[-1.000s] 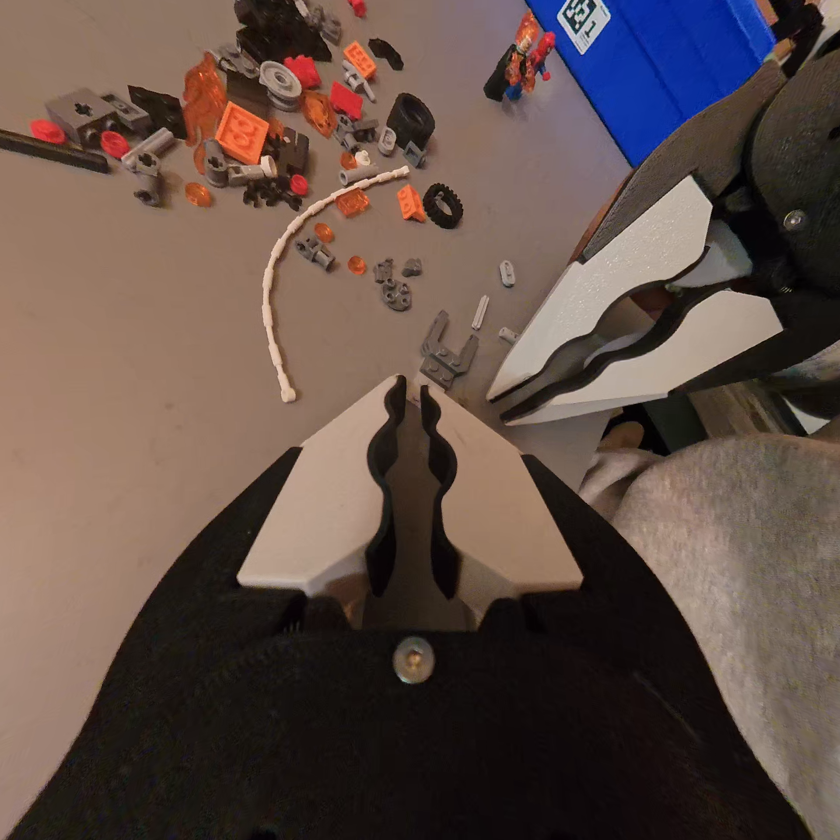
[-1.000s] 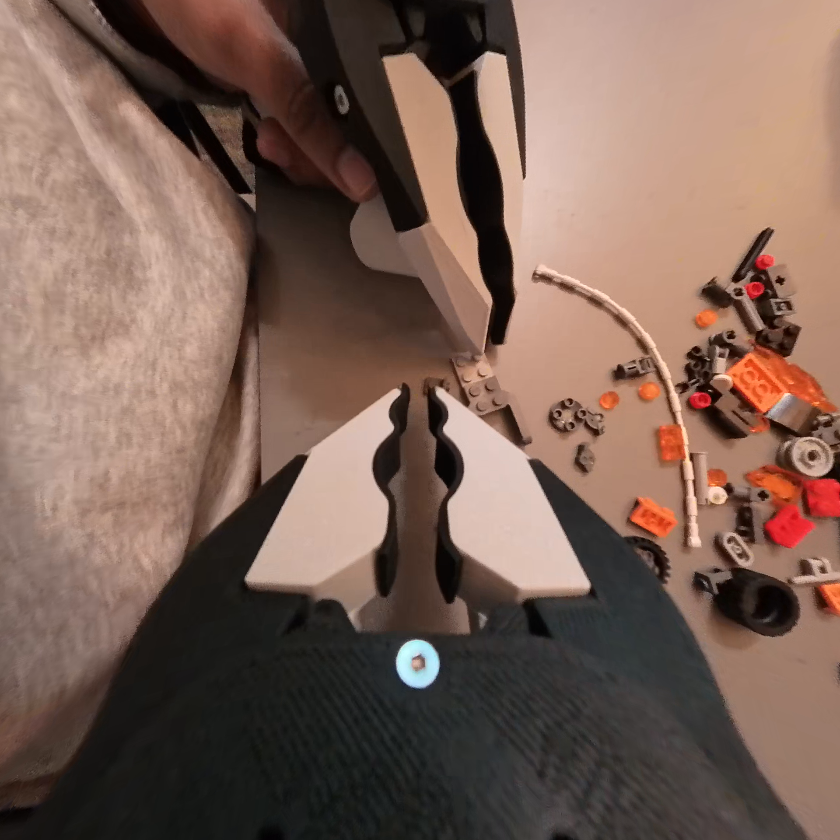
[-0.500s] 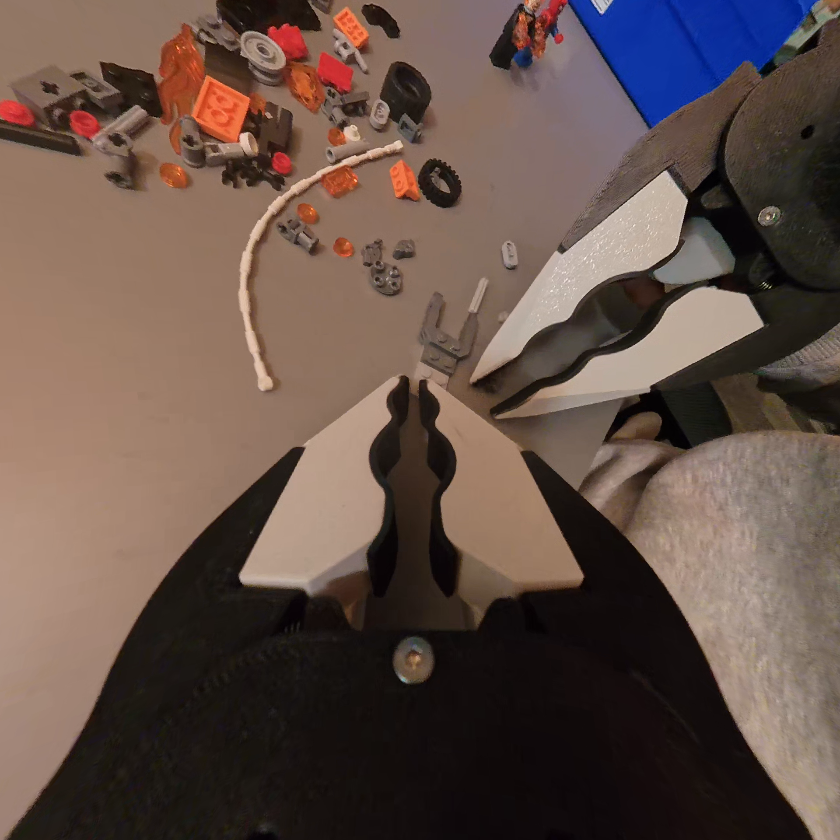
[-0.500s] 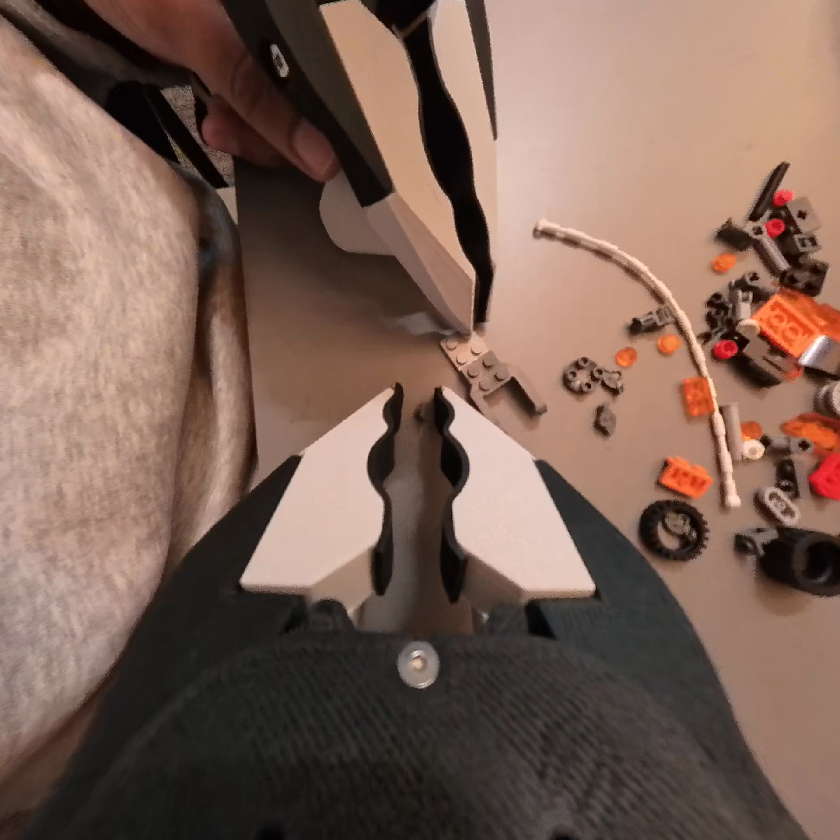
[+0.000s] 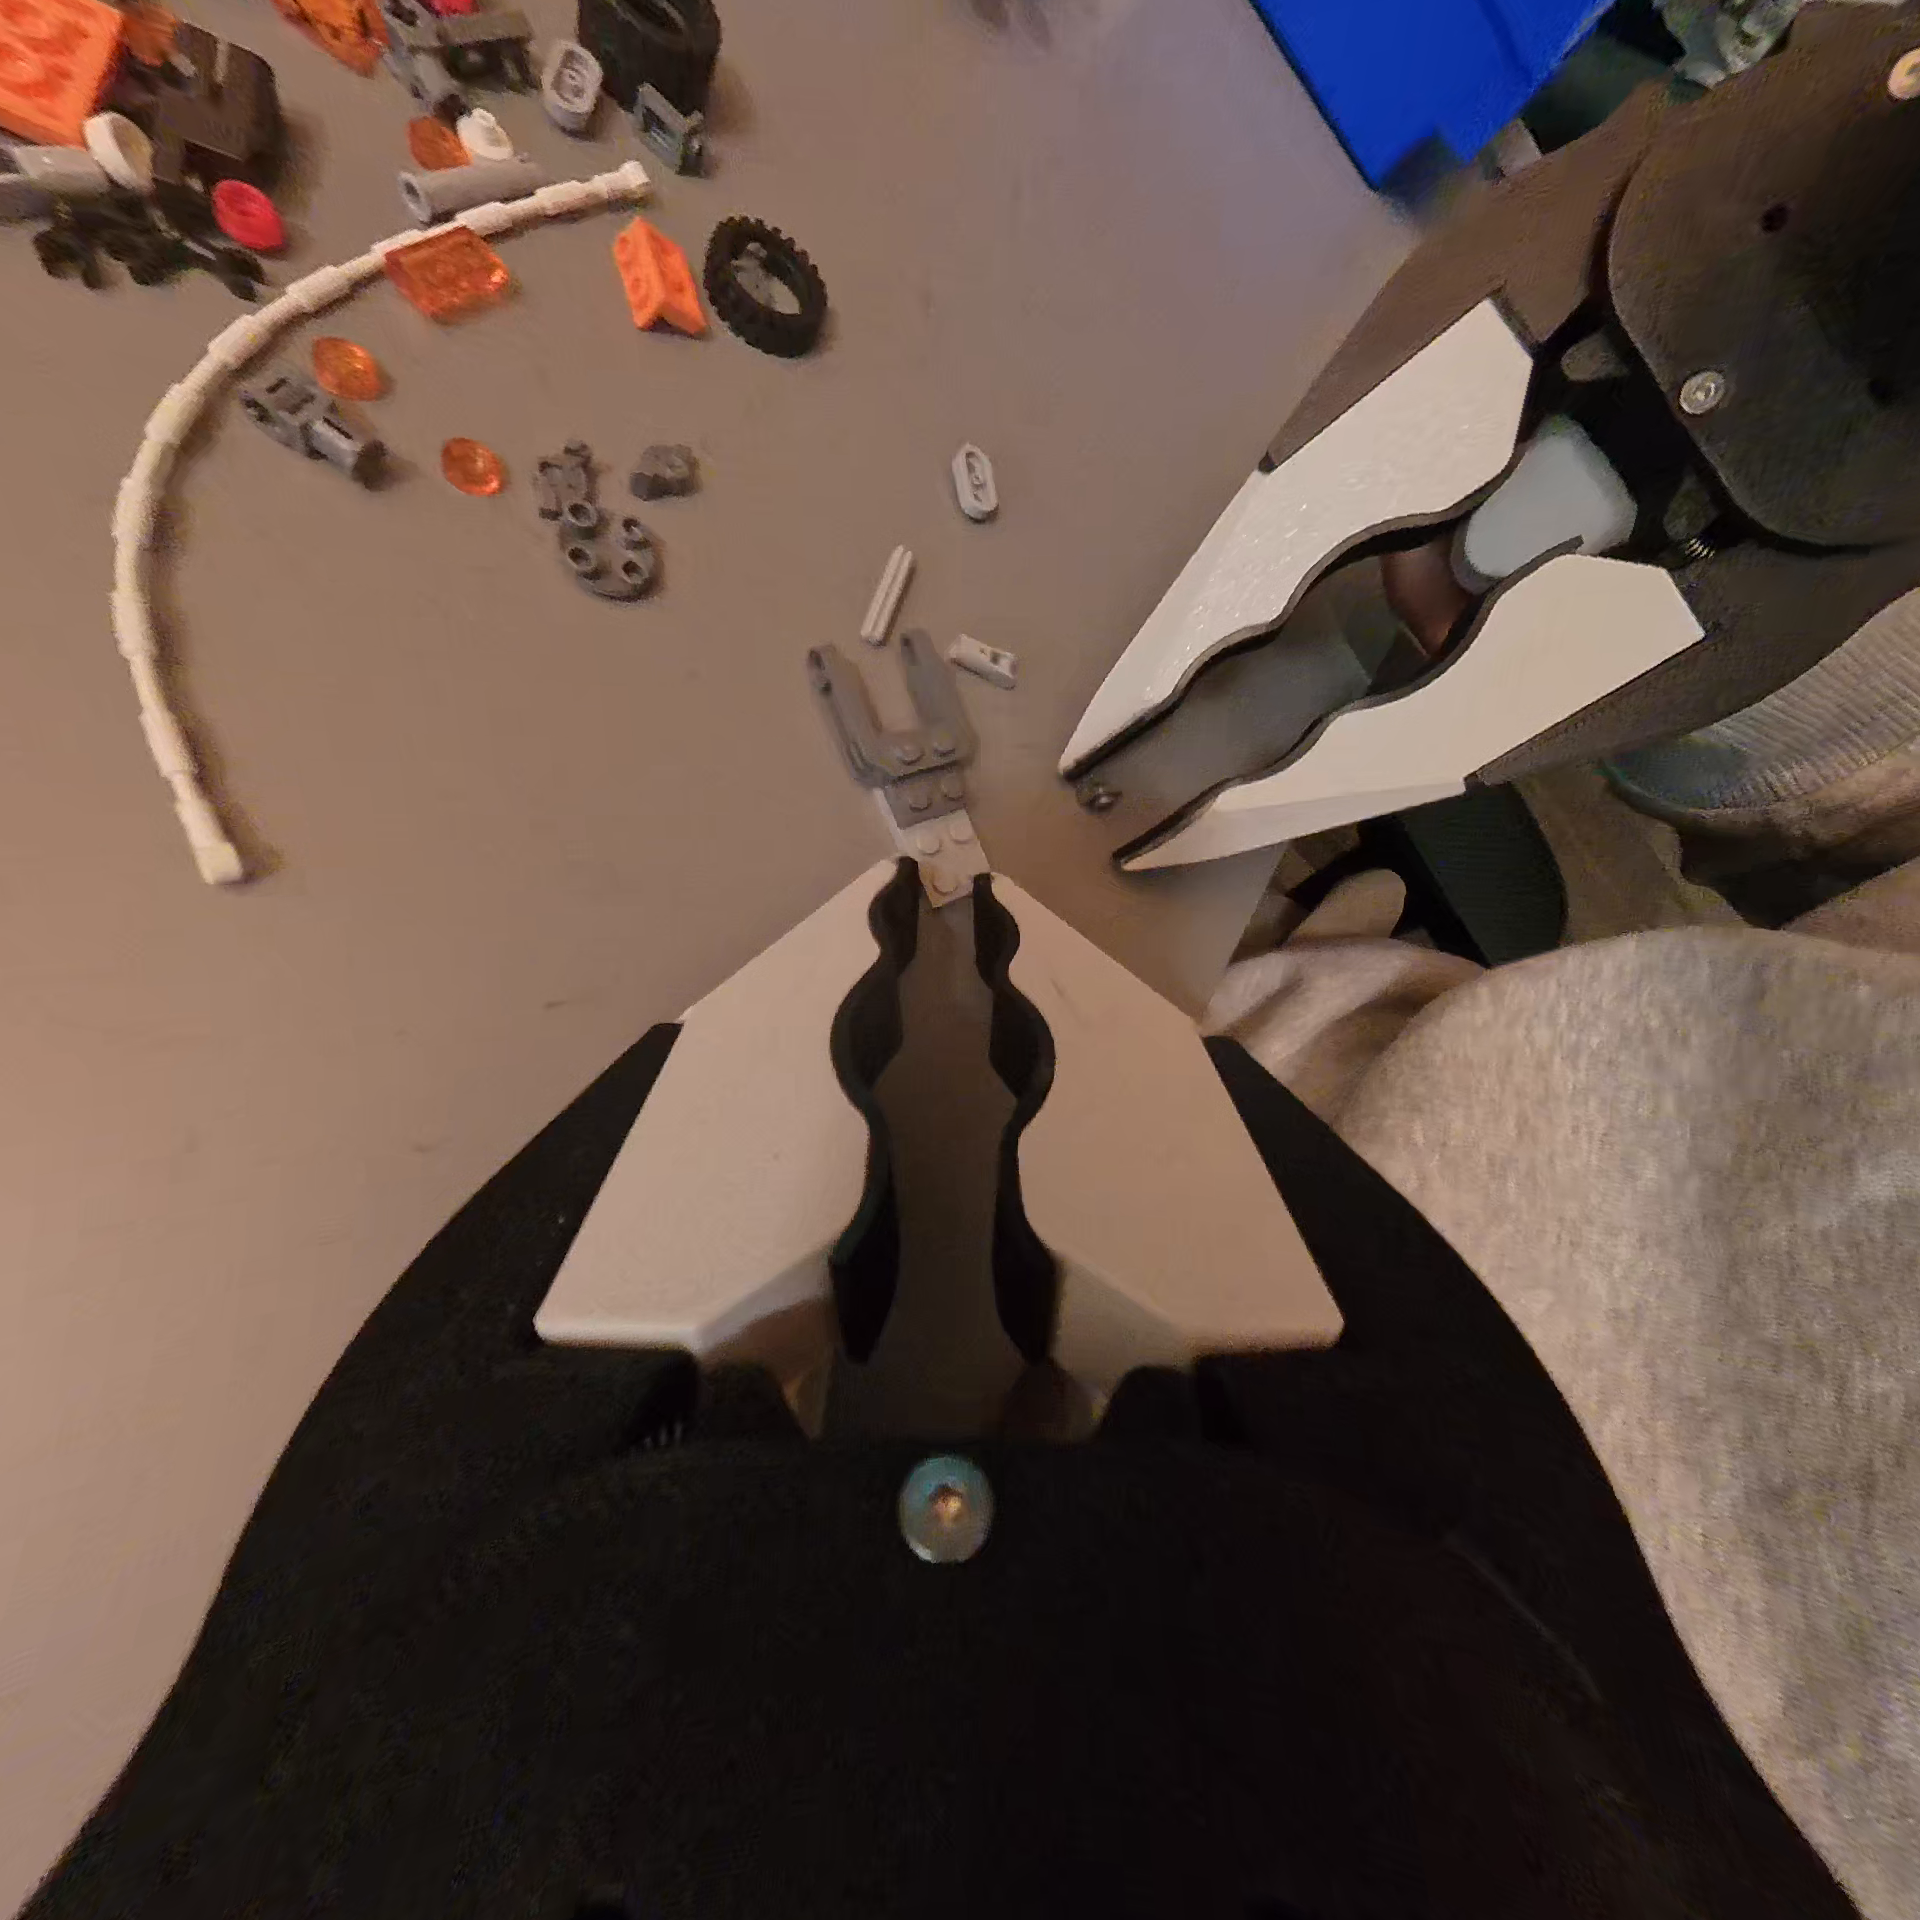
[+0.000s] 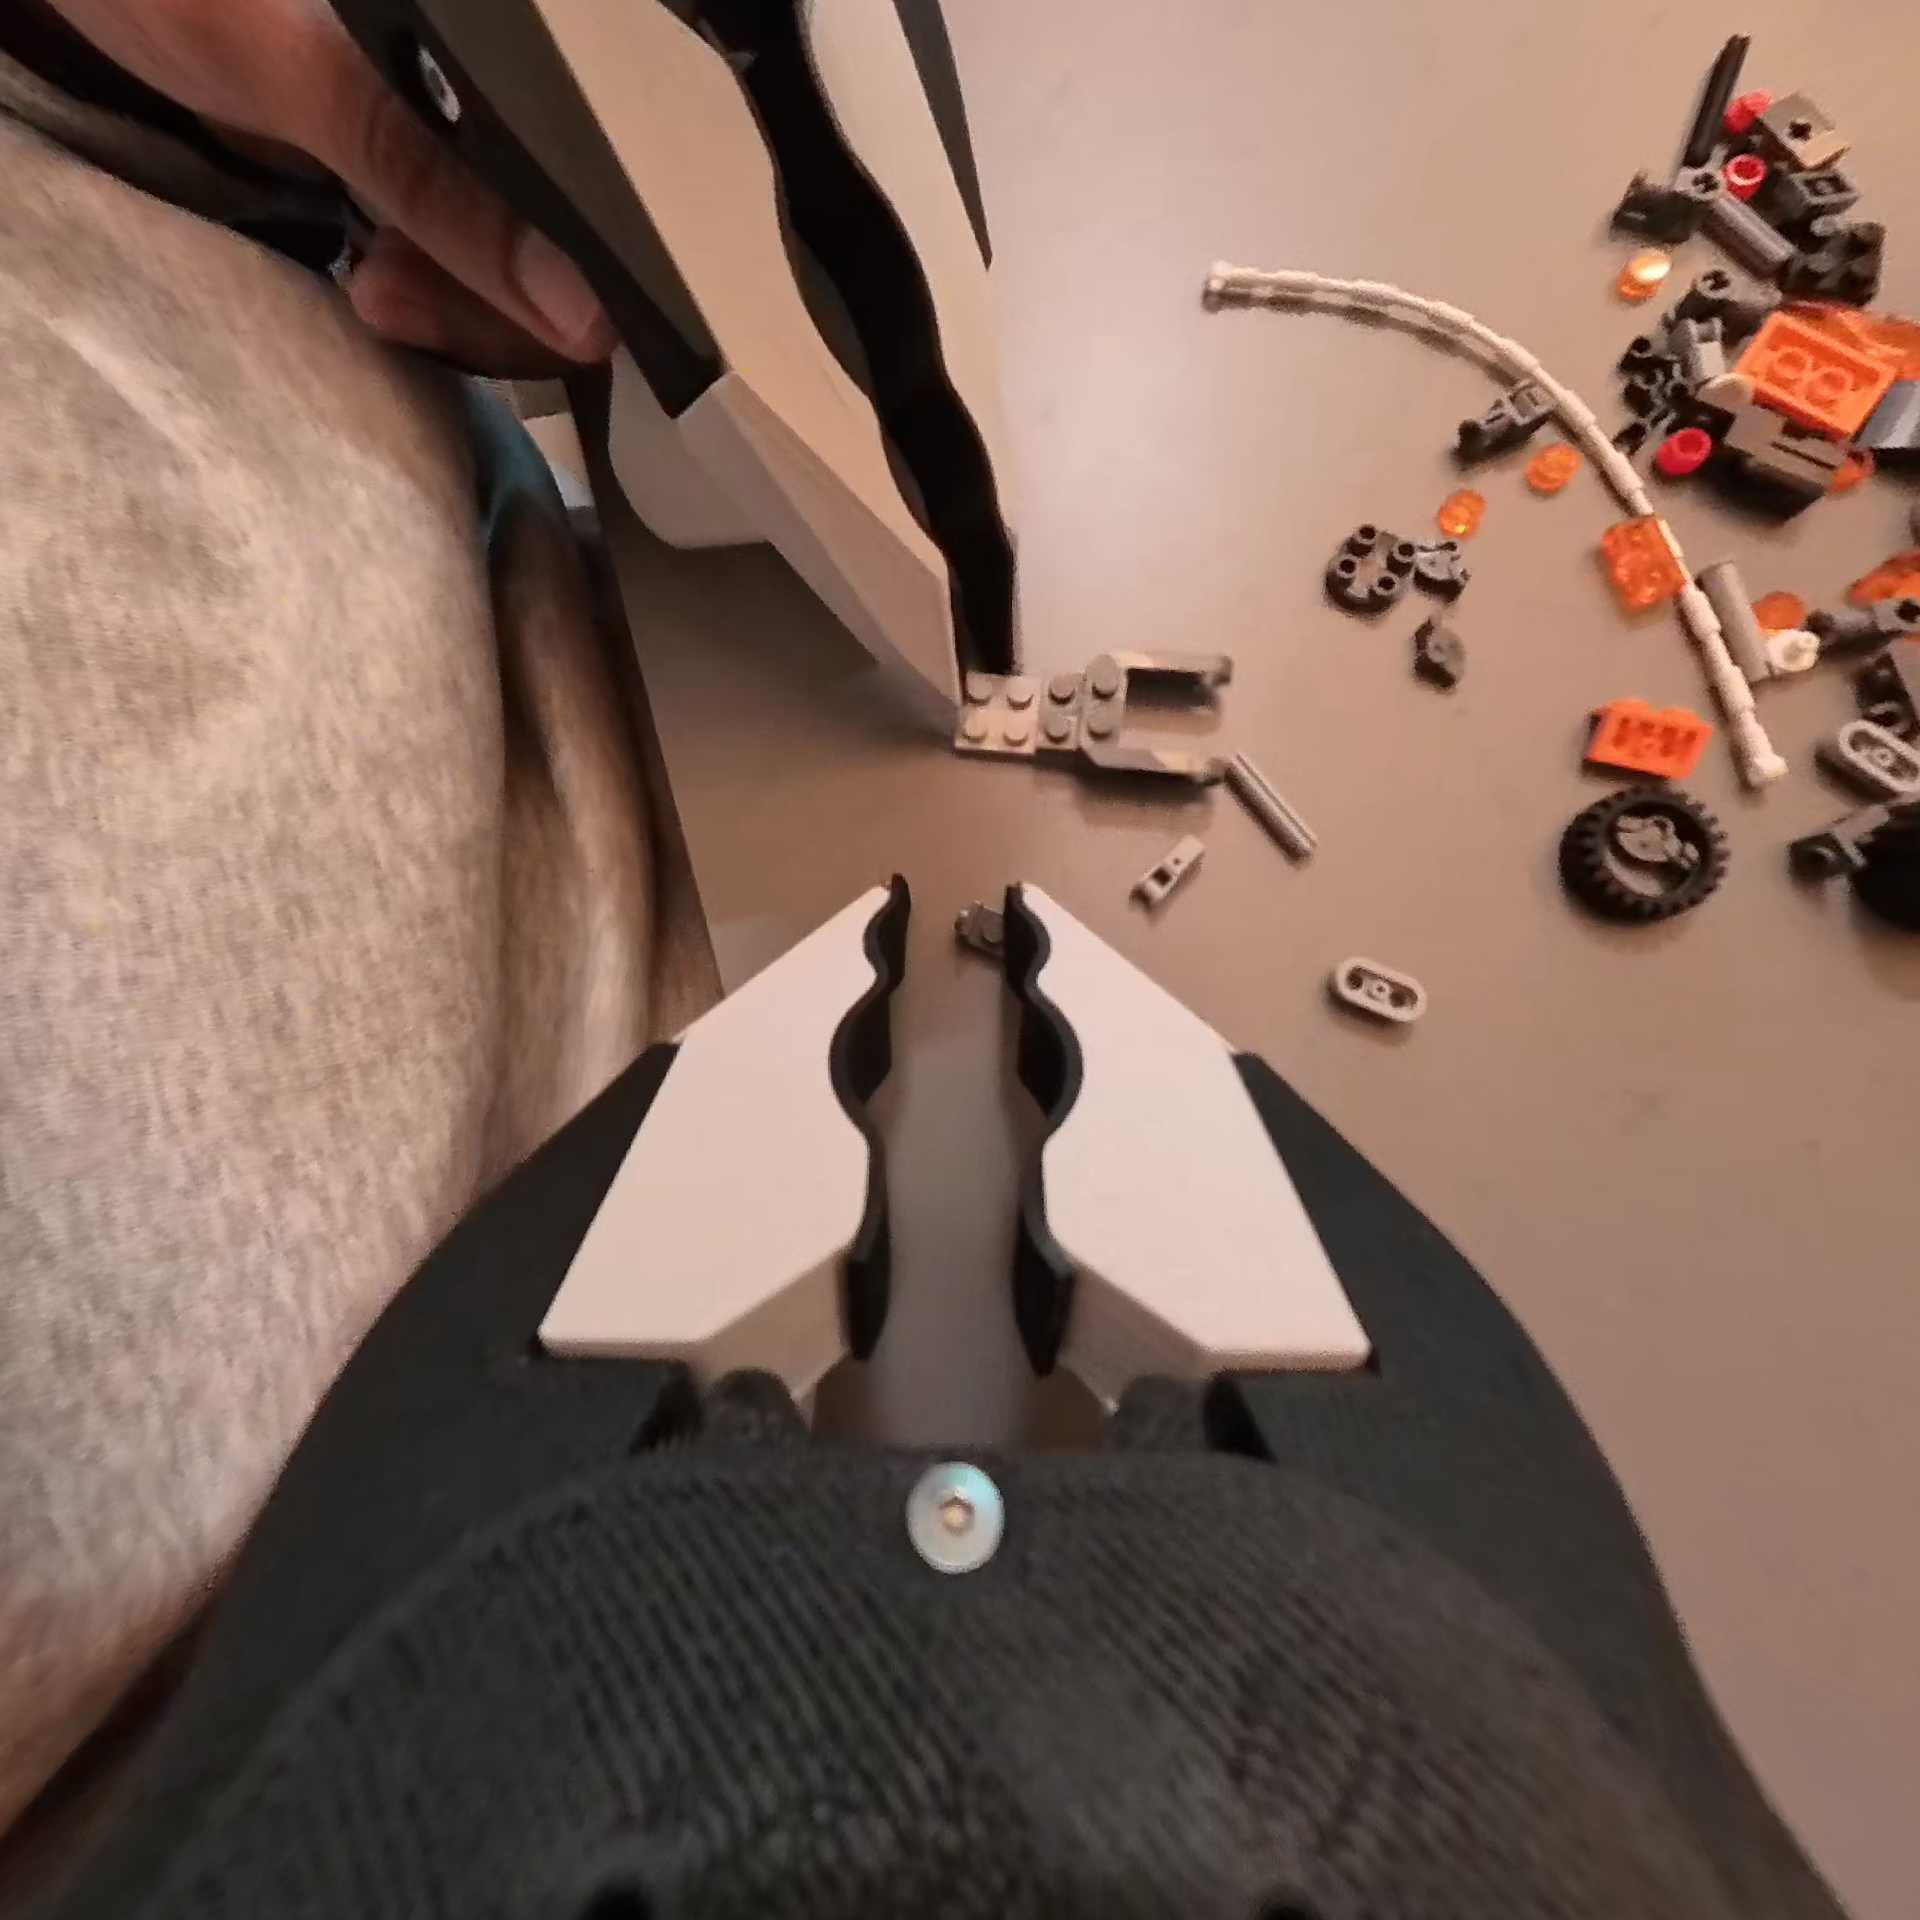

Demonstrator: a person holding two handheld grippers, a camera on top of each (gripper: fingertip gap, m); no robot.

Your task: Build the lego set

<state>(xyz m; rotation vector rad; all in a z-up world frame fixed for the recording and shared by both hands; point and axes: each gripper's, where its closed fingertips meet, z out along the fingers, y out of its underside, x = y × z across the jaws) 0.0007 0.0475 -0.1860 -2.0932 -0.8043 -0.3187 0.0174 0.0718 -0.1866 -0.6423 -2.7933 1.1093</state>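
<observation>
the left gripper (image 5: 943, 883) pinches the near end of a flat grey lego assembly of studded plates ending in a two-pronged fork (image 5: 902, 748), its tips clamped on the light grey end plate; the fork points away across the brown table (image 5: 416, 1039), and the piece lies low on the tabletop near the table's near edge. just right of it, the right gripper (image 6: 954, 902) has its jaws parted a little, with a tiny grey stud-like lego piece (image 6: 975, 923) lying against the inner face of its right finger; whether it is gripped cannot be told.

beside the fork's far end lie a short light grey bar (image 5: 886, 594) and a small light grey clip piece (image 5: 982, 659), with a light grey oval link (image 5: 975, 480) farther off. farther left sit a dark grey round plate (image 5: 613, 549), a long white segmented flexible hose (image 5: 156, 582) curving away, translucent orange round studs (image 5: 473, 465), an orange brick (image 5: 657, 278) and a small black tyre (image 5: 767, 287). a grey knitted sleeve (image 5: 1610, 1195) fills the near right, and a blue box (image 5: 1423, 73) stands at the far right.
</observation>
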